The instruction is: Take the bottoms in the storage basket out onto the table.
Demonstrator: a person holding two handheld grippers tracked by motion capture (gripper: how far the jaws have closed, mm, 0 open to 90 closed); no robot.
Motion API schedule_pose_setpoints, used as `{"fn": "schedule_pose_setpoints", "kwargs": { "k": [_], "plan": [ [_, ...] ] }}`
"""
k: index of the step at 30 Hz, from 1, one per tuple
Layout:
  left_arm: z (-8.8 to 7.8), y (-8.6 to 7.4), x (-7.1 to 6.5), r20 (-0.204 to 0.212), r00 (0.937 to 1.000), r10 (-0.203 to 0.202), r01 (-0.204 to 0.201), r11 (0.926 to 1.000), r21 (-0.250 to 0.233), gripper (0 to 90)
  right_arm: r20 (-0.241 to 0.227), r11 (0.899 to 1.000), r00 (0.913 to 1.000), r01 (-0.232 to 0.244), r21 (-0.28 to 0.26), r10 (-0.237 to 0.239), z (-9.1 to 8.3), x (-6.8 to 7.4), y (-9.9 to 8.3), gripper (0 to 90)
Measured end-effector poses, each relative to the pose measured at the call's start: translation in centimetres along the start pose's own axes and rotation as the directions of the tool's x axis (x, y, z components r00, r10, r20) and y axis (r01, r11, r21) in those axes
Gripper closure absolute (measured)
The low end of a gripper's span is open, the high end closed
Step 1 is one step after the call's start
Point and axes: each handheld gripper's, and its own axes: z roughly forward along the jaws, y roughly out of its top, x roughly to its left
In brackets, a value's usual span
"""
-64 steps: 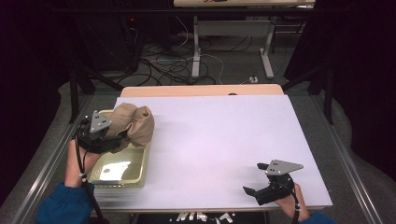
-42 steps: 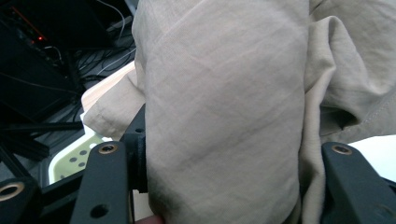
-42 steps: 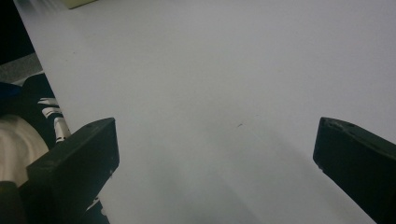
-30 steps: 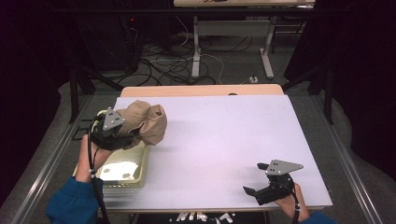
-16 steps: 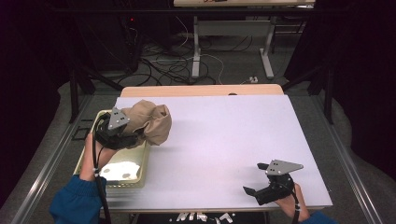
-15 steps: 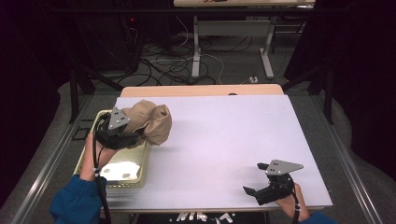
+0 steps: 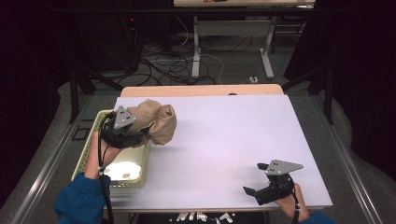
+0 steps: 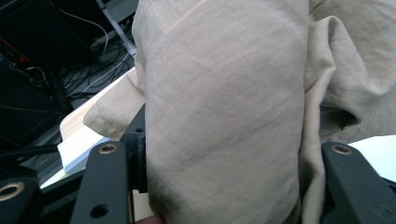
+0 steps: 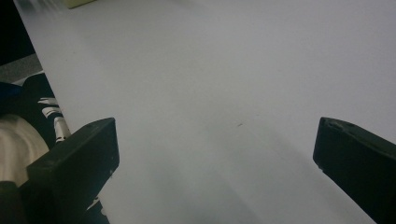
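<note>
Behind white table [image 7: 224,140]: dark room w/ floor cables [image 7: 173,65], desk legs [image 7: 196,51].

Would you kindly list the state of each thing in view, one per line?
Beige cloth: bunched, lifted, clamped in the left gripper.
Left gripper: shut on the cloth.
Right gripper: open, nothing between its jaws.
Yellow basket: on the table's left edge, upright.

Both sleeves [image 7: 79,198] blue. Left gripper [image 7: 122,130] and right gripper [image 7: 273,186] black, each bearing grey three-cornered plate and black trailing cable.
</note>
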Motion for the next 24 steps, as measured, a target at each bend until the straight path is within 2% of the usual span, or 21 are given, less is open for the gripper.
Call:
{"fn": "schedule_pose_setpoints", "kwargs": {
  "k": [7, 12, 13, 15, 16, 24],
  "plan": [
    [0.3, 0.5, -0.5, 0.009, 0.9999, 0.008, -0.008, 0.9999, -0.011, 43.8, 0.0, 1.0, 1.0, 0.001, 0.013, -0.001, -0.1, 0.0, 0.0, 0.1],
    [0.6, 1.0, -0.8, 0.021, 0.9992, 0.033, -0.033, 0.9995, -0.003, 43.8, 0.0, 1.0, 1.0, 0.0, 0.013, 0.0, -0.1, 0.0, 0.0, 0.1],
    [0.7, 1.1, -1.0, 0.024, 0.9994, 0.025, -0.024, 0.9996, -0.014, 43.8, 0.001, 1.0, 1.0, 0.0, 0.009, 0.0, -0.1, 0.0, 0.0, 0.1],
    [0.7, 1.3, -1.1, 0.025, 0.9987, 0.044, -0.044, 0.999, -0.01, 43.8, -0.001, 1.0, 1.0, -0.001, 0.012, 0.001, -0.1, 0.0, 0.0, 0.1],
    [0.8, 1.4, -1.2, 0.035, 0.9987, 0.038, -0.038, 0.9992, -0.011, 43.8, -0.002, 1.0, 1.0, -0.001, 0.012, 0.002, -0.1, 0.0, 0.0, 0.1],
    [1.2, 1.9, -1.7, 0.043, 0.9977, 0.053, -0.052, 0.9985, -0.015, 43.8, 0.001, 1.0, 1.0, -0.002, 0.012, 0.002, -0.1, 0.0, 0.0, 0.1]
  ]
}}
